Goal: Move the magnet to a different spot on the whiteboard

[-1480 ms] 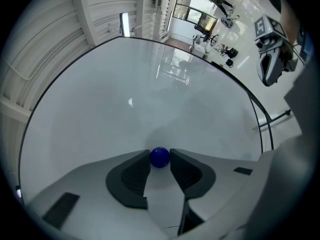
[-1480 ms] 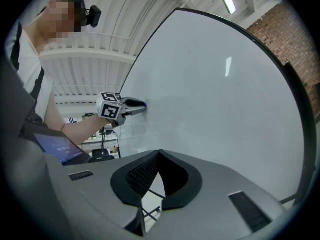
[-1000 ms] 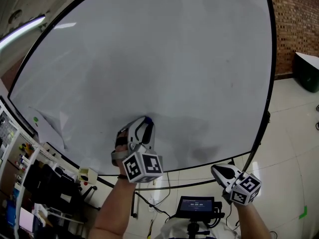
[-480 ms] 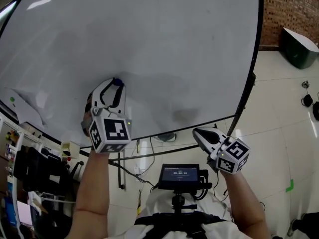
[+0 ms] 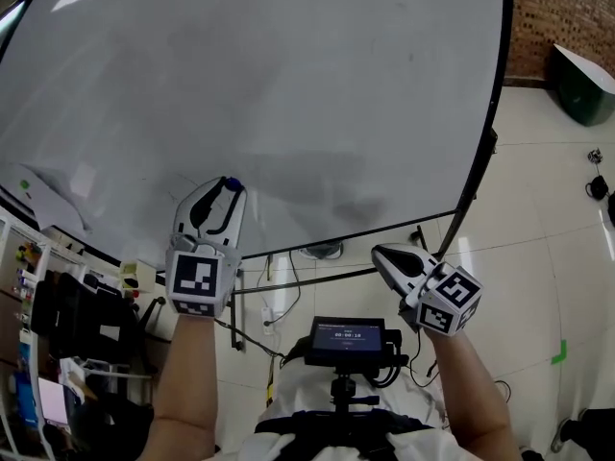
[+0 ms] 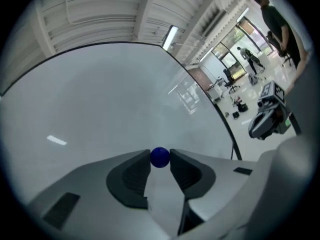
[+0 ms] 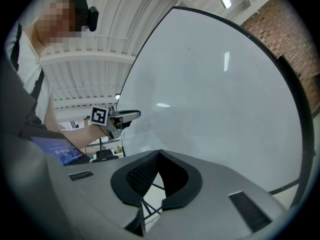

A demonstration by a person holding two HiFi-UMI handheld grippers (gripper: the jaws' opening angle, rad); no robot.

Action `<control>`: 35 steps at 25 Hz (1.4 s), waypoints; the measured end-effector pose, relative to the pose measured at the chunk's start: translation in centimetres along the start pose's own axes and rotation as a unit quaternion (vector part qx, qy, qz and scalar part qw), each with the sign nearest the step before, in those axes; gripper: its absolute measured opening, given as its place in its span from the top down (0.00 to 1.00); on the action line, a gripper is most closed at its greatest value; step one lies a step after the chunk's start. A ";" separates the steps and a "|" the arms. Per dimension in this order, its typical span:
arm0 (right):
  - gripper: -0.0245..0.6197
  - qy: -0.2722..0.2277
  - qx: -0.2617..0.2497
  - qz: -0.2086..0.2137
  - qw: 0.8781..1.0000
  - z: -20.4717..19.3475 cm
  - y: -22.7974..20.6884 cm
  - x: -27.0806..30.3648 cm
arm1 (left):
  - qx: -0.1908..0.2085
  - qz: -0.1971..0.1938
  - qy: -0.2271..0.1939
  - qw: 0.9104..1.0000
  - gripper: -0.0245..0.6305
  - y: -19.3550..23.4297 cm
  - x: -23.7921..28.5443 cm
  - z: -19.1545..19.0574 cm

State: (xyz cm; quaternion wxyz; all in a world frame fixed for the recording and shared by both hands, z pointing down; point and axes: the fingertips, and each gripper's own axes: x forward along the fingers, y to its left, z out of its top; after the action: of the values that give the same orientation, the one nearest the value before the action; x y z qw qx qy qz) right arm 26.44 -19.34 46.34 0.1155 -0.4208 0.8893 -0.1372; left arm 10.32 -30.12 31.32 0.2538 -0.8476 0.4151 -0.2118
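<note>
A small blue ball magnet point(image 6: 160, 157) sits pinched between the tips of my left gripper point(image 6: 160, 160), which is shut on it. In the head view this magnet point(image 5: 231, 182) is near the lower edge of the big whiteboard point(image 5: 288, 75), with the left gripper point(image 5: 227, 188) pointing at the board. Whether the magnet touches the board point(image 6: 110, 109) I cannot tell. My right gripper point(image 5: 381, 254) hangs below the board's lower edge, jaws shut on nothing point(image 7: 159, 153). From the right gripper view the left gripper point(image 7: 125, 115) shows in front of the whiteboard point(image 7: 215, 104).
A small screen on a stand point(image 5: 348, 337) is below, between my arms. A sheet of paper point(image 5: 46, 192) is stuck at the board's lower left. Shelves with clutter point(image 5: 43, 305) stand at left. A green bin point(image 5: 581, 77) and brick wall point(image 5: 562, 8) are at right.
The left gripper with the magnet has shifted left and sits closer to the board's lower edge. The right gripper has stayed low and shut.
</note>
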 end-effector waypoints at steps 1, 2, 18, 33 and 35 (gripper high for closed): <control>0.91 -0.001 0.002 0.000 1.000 -0.1 0.0 -0.1 | -0.022 -0.008 -0.002 1.000 0.74 -0.6 -0.3 -0.5; 0.91 -0.002 0.005 -0.001 1.000 -0.2 -0.1 -0.1 | -0.041 -0.018 -0.003 0.999 0.74 -1.2 -0.6 -1.0; 0.91 0.027 0.011 0.017 0.999 -3.2 4.6 3.3 | -0.180 -0.127 -0.015 0.975 0.74 -6.5 -5.9 -7.3; 0.91 0.071 0.013 0.030 0.997 -9.0 17.6 9.4 | -0.340 -0.122 -0.002 0.933 0.74 -2.1 -19.6 -20.5; 0.91 0.073 0.008 0.027 0.997 -9.4 19.1 9.7 | -0.350 -0.120 -0.003 0.929 0.74 -1.8 -21.3 -21.8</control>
State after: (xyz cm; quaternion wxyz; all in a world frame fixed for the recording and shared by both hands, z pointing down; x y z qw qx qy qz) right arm 3.72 -13.96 47.72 0.0577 -0.3844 0.9053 -0.1713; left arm -13.11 -17.47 46.31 -0.0849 -0.9268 0.3570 -0.0797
